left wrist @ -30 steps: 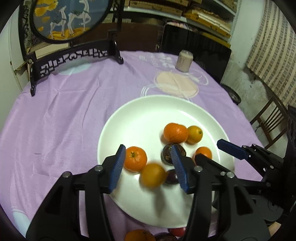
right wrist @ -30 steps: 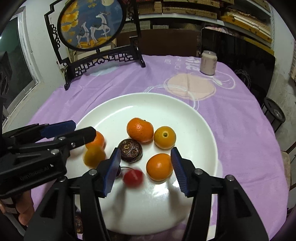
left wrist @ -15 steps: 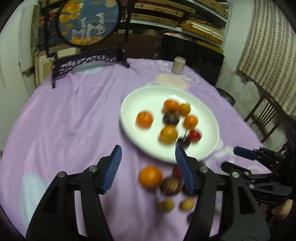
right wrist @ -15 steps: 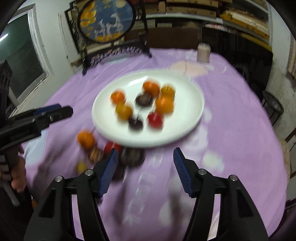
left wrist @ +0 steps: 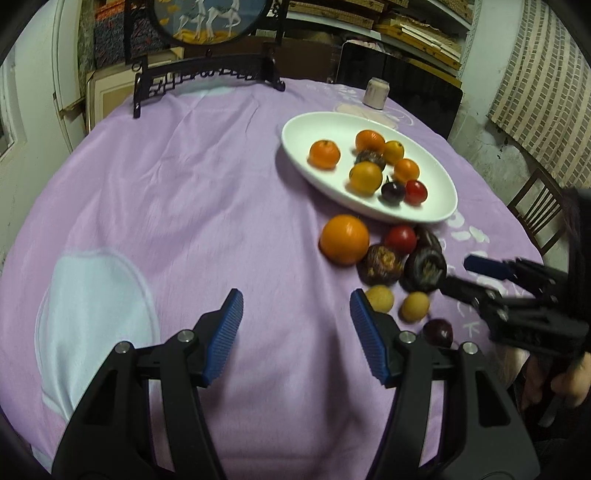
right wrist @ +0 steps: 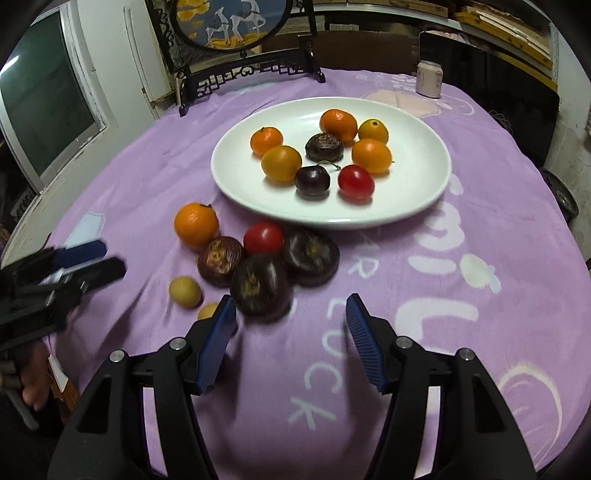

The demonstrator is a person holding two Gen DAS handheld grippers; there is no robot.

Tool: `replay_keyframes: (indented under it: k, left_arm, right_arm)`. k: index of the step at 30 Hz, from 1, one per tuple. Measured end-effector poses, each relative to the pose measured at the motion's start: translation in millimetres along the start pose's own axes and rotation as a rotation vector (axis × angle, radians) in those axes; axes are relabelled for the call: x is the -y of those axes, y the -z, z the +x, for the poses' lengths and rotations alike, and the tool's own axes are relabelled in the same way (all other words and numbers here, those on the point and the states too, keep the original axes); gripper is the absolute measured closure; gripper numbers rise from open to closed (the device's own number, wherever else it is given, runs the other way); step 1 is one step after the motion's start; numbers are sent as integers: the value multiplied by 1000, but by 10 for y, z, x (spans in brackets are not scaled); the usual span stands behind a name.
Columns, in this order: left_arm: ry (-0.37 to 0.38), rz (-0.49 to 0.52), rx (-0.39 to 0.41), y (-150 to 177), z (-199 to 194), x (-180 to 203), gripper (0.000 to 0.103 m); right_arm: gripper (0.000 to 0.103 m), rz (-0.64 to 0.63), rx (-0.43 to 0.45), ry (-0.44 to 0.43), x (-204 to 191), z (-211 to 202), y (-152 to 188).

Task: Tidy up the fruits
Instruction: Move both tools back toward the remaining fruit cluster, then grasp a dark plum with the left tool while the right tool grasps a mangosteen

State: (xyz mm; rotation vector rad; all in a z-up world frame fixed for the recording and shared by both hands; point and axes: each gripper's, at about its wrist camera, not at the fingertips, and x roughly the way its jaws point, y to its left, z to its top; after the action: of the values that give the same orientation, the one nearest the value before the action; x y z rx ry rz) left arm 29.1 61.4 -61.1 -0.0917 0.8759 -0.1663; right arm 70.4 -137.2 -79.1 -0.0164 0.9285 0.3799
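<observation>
A white plate (right wrist: 417, 199) (left wrist: 439, 206) holds several fruits: oranges, a dark cherry (right wrist: 312, 181), a red tomato (right wrist: 355, 181). On the purple cloth in front of it lie an orange (right wrist: 195, 224) (left wrist: 344, 239), a red tomato (right wrist: 263, 238), three dark round fruits (right wrist: 260, 283) and two small yellow fruits (right wrist: 184, 291). My left gripper (left wrist: 295, 332) is open and empty, left of the loose fruits. My right gripper (right wrist: 290, 332) is open and empty, just before the nearest dark fruit.
A black framed round deer picture (right wrist: 231, 22) stands at the table's far edge. A small pale jar (right wrist: 429, 79) stands behind the plate. A wooden chair (left wrist: 535, 206) is to the right of the table. A window (right wrist: 40, 107) is at left.
Both grippers have pulled back from over the plate toward the near table edge. The loose fruits on the cloth have come into view. Both stay open and empty.
</observation>
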Motion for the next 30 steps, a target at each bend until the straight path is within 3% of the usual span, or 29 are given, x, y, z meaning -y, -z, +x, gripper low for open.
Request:
replay_keyframes:
  k: [6, 7, 9, 15, 18, 23, 27, 30]
  left_arm:
    - [23, 12, 8, 87, -109, 29, 41]
    - [29, 20, 7, 96, -118, 62, 41]
    - [55, 39, 0, 124, -127, 161, 41]
    - [109, 120, -30, 193, -110, 475, 41]
    - [135, 157, -60, 224, -44, 635, 41]
    - [185, 195, -120, 271, 133, 895, 41]
    - [202, 191, -175, 279, 331, 1000, 64]
    - [187, 195, -161, 272, 363, 1054, 64]
  right_arm:
    - [46, 9, -12, -11, -86, 200, -91]
    - [50, -5, -11, -8, -109, 194, -90]
    - [71, 3, -12, -65, -98, 163, -69]
    - [74, 9, 9, -32, -5, -70, 82]
    - [79, 11, 39, 35, 141, -299, 211]
    - [79, 72, 53, 30, 396, -510, 417]
    - [79, 90, 44, -4, 473, -453, 445]
    - [78, 121, 59, -50, 554, -372, 377]
